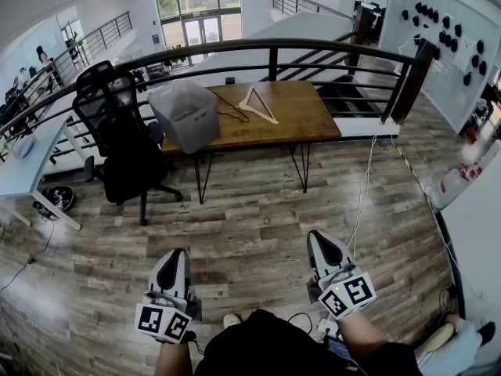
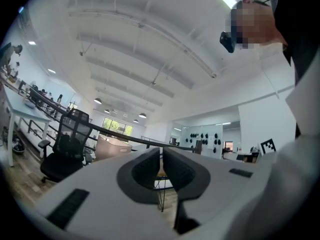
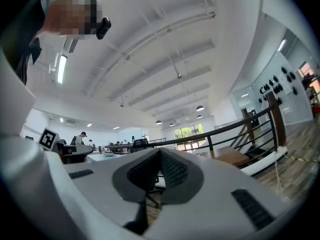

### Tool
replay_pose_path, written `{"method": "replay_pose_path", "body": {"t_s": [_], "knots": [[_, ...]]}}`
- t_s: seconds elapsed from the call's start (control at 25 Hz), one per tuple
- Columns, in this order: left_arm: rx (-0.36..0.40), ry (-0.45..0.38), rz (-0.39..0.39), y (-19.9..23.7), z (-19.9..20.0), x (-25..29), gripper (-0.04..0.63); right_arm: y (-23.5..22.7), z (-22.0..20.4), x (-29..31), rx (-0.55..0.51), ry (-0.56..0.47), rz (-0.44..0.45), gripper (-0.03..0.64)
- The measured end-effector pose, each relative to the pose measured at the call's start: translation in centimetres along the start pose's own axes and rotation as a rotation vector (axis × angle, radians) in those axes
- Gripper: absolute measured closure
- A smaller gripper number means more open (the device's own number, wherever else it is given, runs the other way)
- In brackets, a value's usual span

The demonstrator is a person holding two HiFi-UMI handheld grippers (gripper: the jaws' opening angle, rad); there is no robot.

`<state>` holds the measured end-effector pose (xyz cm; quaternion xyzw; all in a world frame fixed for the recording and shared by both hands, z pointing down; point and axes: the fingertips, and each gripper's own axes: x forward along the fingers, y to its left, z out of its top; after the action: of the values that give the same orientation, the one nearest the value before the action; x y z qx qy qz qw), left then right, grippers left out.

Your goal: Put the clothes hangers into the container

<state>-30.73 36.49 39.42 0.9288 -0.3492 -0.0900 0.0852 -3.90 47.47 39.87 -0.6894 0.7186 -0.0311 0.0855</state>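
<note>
- The tabletop [image 1: 305, 120] sits upper centre, well apart from you.
- The container [image 1: 186, 114] stands on its left end.
- The hangers [image 1: 265, 105] lie beside it: probably light and stiff; pinch a straight bar.
- Your left hand-held gripper [image 1: 175, 255] and right hand-held gripper [image 1: 319, 237] are pressed together, empty.

Left claw [image 1: 175, 255] closed, right claw [image 1: 318, 238] closed, both apparently level

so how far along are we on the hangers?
Done: nothing that shows. The hangers lie on the table beside the container, not in it. In hand: nothing; left tongs and right tongs are shut and empty, well short of the table. Left: approach, grip each hanger, drop it in.
</note>
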Motion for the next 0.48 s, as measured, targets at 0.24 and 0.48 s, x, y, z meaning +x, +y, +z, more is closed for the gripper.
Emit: {"method": "replay_pose_path", "body": {"t_s": [0.24, 0.48], "knots": [[-0.007, 0.009, 0.007, -0.5, -0.3, -0.2, 0.568, -1.2, -0.2, -1.3, 0.004, 0.024, -0.023, 0.624], [-0.012, 0.032, 0.011, -1.2, -1.7, 0.1, 0.568, -1.6, -0.1, -3.4, 0.001, 0.034, -0.030, 0.624]]}}
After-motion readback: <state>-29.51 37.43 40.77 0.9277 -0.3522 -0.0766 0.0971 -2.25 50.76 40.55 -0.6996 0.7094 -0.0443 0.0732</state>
